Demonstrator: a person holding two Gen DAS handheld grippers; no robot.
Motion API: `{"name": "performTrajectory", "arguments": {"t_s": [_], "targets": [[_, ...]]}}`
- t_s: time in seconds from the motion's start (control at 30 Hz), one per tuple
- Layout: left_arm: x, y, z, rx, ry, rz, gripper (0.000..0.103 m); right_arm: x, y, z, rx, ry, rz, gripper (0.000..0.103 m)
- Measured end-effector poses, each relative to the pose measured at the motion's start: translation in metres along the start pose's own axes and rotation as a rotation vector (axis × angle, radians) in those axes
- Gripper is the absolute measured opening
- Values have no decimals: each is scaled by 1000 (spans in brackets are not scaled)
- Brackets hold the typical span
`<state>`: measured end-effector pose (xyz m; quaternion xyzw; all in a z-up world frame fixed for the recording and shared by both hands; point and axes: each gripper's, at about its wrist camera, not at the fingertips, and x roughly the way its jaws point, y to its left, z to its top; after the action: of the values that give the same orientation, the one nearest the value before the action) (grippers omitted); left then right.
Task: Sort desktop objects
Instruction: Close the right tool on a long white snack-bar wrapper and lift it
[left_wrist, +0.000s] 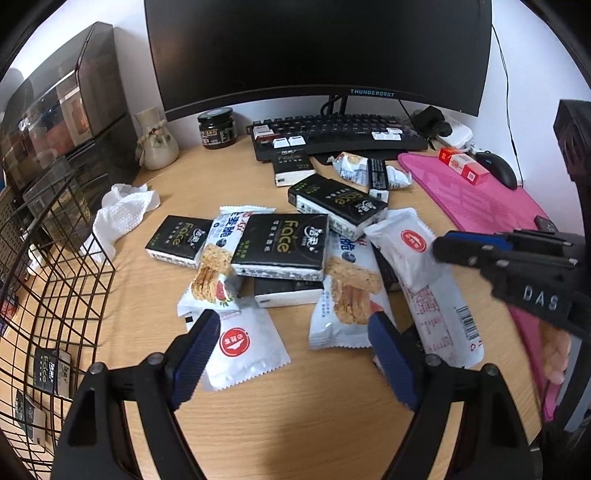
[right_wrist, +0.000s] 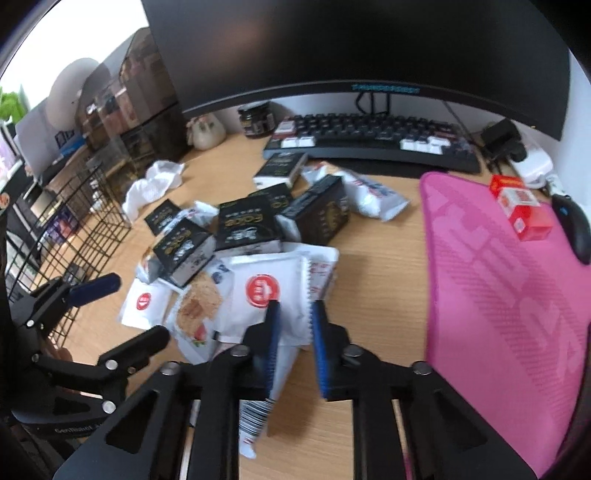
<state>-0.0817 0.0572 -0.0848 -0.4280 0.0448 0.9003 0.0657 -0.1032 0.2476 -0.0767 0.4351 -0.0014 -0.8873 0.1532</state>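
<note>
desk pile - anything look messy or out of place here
Yes. The black tissue packs and white snack packets lie heaped crookedly, overlapping mid-desk. A crumpled white tissue sits loose beside the wire basket.

Table (left_wrist: 295, 413): matt pale wood grain under my grippers.
Snack packs (left_wrist: 247, 345): glossy white plastic film, crimped edges.
Tissue packs (left_wrist: 280, 242): shiny black wrap.
Basket (left_wrist: 62, 280): thin black metal wire.
Mat (right_wrist: 509, 295): pink cloth, ribbed weave.
My pads (left_wrist: 393, 356): blue ridged rubbery plastic.
Paper towel (left_wrist: 123, 212): white, crumpled, dimpled.
</note>
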Motion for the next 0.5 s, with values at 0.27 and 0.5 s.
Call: {"name": "performTrajectory", "arguments": {"t_s": [0.27, 0.5], "targets": [[0, -16, 0, 44, 5, -37, 84, -9, -25, -2, 45, -4, -15, 6], [-9, 4, -1, -5, -3, 18, 84, -1, 8, -13, 20, 37, 109, 61]]}}
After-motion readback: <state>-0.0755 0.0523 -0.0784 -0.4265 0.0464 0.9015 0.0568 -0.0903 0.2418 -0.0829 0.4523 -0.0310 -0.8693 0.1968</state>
